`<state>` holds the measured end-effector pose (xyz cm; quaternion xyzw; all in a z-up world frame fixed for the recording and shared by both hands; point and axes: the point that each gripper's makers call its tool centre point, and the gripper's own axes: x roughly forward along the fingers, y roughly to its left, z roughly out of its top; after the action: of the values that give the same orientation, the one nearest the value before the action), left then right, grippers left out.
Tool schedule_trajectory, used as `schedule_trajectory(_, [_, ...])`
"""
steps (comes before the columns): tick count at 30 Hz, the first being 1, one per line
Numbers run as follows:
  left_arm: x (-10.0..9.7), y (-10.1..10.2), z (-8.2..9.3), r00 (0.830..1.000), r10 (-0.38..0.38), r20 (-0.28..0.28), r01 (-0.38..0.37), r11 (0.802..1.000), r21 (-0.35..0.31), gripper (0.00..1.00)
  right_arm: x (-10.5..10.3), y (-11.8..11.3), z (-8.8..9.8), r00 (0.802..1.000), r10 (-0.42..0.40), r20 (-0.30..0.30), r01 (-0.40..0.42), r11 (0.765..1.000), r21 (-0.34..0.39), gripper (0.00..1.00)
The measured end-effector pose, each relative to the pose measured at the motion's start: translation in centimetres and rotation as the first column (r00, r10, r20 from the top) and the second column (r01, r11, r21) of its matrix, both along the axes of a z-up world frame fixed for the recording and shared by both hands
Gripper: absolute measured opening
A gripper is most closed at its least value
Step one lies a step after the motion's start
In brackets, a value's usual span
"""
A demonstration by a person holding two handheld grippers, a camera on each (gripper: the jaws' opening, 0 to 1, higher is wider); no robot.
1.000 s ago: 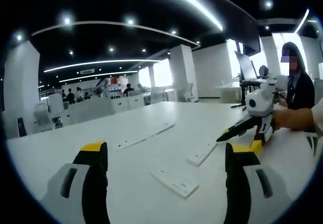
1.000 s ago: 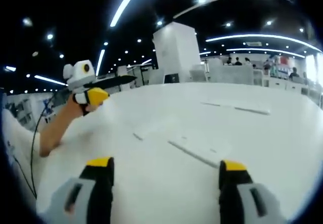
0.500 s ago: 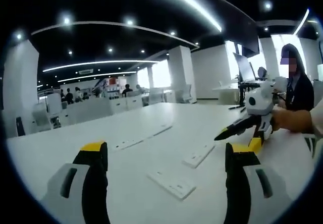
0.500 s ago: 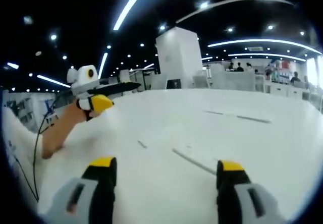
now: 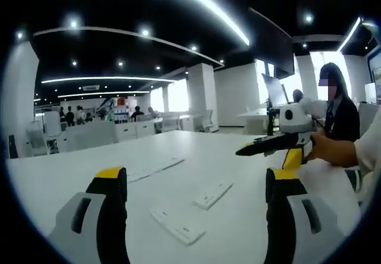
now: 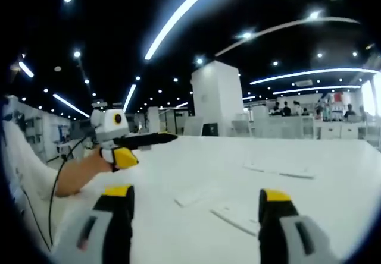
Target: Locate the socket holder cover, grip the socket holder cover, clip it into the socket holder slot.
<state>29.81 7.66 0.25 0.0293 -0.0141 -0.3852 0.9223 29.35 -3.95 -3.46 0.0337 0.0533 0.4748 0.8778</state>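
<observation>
Jaws of the left gripper (image 5: pixel 196 178) and the right gripper (image 6: pixel 195 198) are held wide apart, nothing between them. Two white socket holder pieces (image 5: pixel 212 194) (image 5: pixel 177 226) are counted lying flat on the white bench (image 5: pixel 178 157), near each other; cover and holder cannot be told apart. No legible writing is seen.

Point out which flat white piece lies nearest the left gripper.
The plate lying between the left gripper's jaws; the others lie farther up the table.

ceiling (image 5: pixel 119 2): dark, light strips and spots | pillar (image 6: pixel 217 100): white, square | windows (image 5: pixel 324 68): bright | desks (image 5: pixel 119 132): white, far back
</observation>
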Motion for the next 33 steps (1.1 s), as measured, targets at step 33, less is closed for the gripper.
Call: schedule_trajectory(33, [-2.4, 3.0, 1.3, 0.992, -0.082, 0.093, 0.097, 0.98, -0.171, 0.94, -0.4, -2.7, 4.6, 0.993, -0.075, 0.093, 0.055, 0.978, 0.202, 0.95])
